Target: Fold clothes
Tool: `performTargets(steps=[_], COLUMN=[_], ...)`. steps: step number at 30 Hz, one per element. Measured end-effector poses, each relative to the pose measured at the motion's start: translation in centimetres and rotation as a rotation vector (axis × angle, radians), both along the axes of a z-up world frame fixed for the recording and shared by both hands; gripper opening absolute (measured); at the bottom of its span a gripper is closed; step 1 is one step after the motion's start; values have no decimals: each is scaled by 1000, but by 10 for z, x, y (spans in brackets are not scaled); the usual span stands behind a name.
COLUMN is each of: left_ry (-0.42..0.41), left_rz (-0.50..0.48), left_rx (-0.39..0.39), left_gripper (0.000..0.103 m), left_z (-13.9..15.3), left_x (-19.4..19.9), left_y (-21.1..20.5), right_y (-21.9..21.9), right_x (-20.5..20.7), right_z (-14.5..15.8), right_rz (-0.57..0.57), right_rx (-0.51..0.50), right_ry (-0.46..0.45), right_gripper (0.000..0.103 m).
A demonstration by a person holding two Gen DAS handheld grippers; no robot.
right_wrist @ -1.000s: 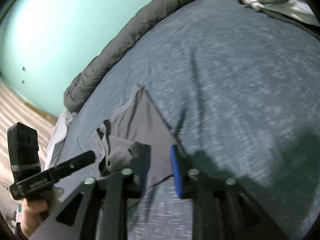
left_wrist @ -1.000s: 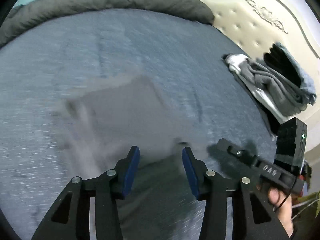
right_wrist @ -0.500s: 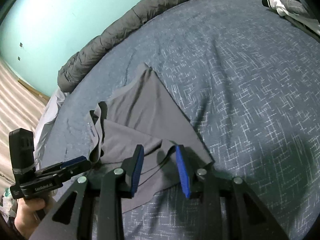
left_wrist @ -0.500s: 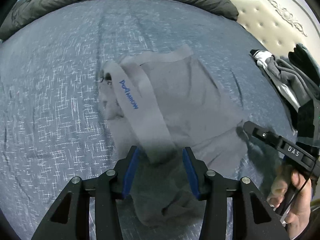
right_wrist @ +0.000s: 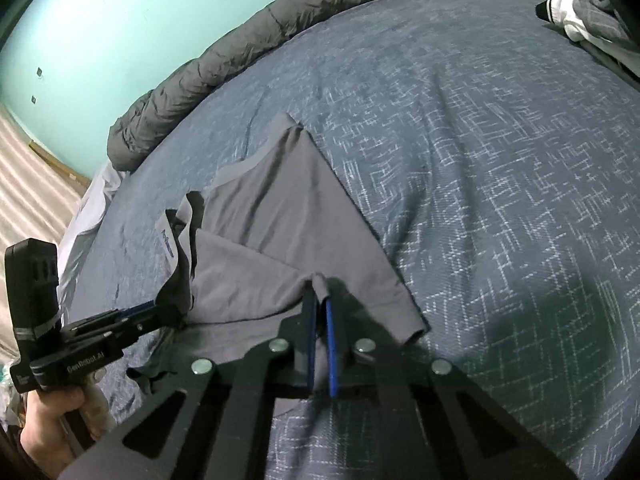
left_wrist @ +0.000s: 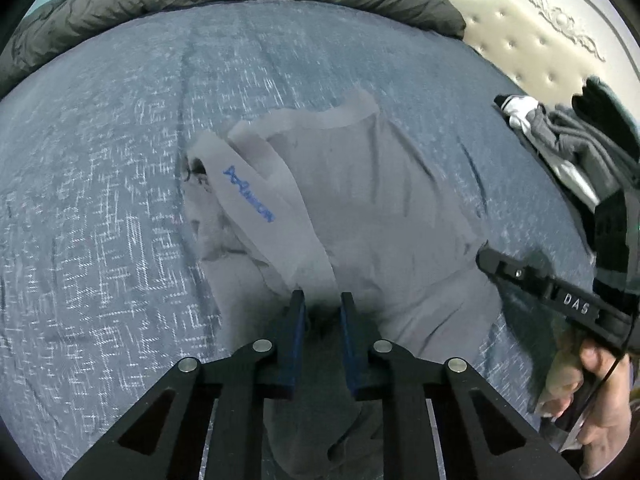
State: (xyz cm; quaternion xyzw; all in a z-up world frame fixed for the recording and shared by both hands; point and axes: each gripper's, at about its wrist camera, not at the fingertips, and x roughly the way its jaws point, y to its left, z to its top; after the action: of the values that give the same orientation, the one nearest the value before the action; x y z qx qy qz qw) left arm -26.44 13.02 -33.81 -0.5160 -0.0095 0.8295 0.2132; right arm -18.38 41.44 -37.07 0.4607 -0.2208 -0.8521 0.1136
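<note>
Blue-grey patterned bed cover (right_wrist: 500,184) fills both views, with a dark rolled duvet (left_wrist: 240,0) along the far edge, a padded headboard (left_wrist: 540,40) and a teal wall (right_wrist: 120,20) behind.

Grey garment (left_wrist: 380,208) lies flat on the bed, directly ahead of both grippers. It looks like shorts or underwear: a lighter waistband (left_wrist: 256,196) with blue lettering is flipped over on my left side. Its long axis runs away from me, waistband end far, loose hem end near.

Right gripper (right_wrist: 319,292): jaws nearly together, pinching a small raised tuck of grey fabric at the near edge. Judged clenched on the garment.

Left gripper (left_wrist: 322,300): jaws narrowed, tips pressed into the fabric at the base of the waistband strip. Whether cloth is actually caught between the pads is lost in shadow; cannot tell.

Judgement: both grippers sit at the near edge, so the coming fold would carry that edge forward toward the far waistband corner.

Hard to read: the lettering is blurred. The garment's near portion is hidden under the gripper bodies. A pile of other clothes (left_wrist: 560,148) on the right is cut off by the lens edge.
</note>
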Motion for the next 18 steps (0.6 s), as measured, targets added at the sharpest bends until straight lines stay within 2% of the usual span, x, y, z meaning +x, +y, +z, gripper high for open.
performTargets(steps=[4, 9, 12, 16, 18], left_ry=[30, 66, 96, 81, 61], left_rz=[30, 65, 75, 74, 55], left_rx=[46, 105, 112, 118, 93], left_gripper=[13, 12, 12, 11, 11], left_z=[16, 50, 72, 89, 88], left_x=[-5, -25, -46, -87, -106], left_y=[-7, -13, -10, 8, 23], right_y=[2, 17, 24, 30, 34], right_x=[3, 18, 24, 26, 27], right_z=[5, 20, 23, 20, 20], right_rz=[-5, -13, -16, -19, -24], right_rx=[-15, -37, -64, -71, -75], right_ry=[9, 57, 80, 72, 69], right_gripper=[3, 3, 3, 3, 3])
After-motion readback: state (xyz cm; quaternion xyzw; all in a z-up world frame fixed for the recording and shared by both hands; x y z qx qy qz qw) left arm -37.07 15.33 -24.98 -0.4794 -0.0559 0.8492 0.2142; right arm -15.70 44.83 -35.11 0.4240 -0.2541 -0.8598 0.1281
